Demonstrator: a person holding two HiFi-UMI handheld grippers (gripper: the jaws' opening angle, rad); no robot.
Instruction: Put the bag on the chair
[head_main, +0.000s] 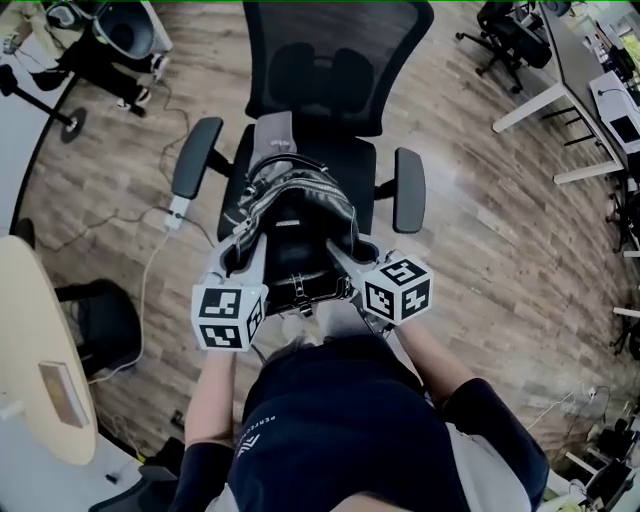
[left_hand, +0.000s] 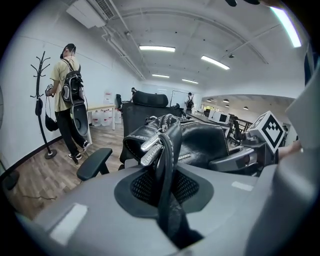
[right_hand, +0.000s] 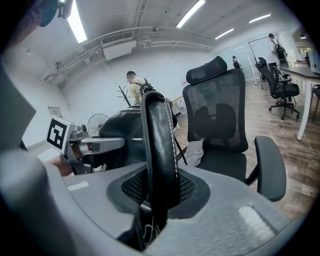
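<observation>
Left gripper: jaws nearly together, clamped on a thin black leather strap. Right gripper: jaws likewise pinched on a broader black strap. Both straps belong to a black leather bag with pale stitching, metal zip pulls and buckled bands. It is held between the grippers above the front of the seat of a black mesh-back office chair; whether it touches the seat cannot be told. A pale cloth lies at the back of the seat. Wood plank floor, with a white cable. Farther off, a person wearing a backpack stands by a coat stand.
</observation>
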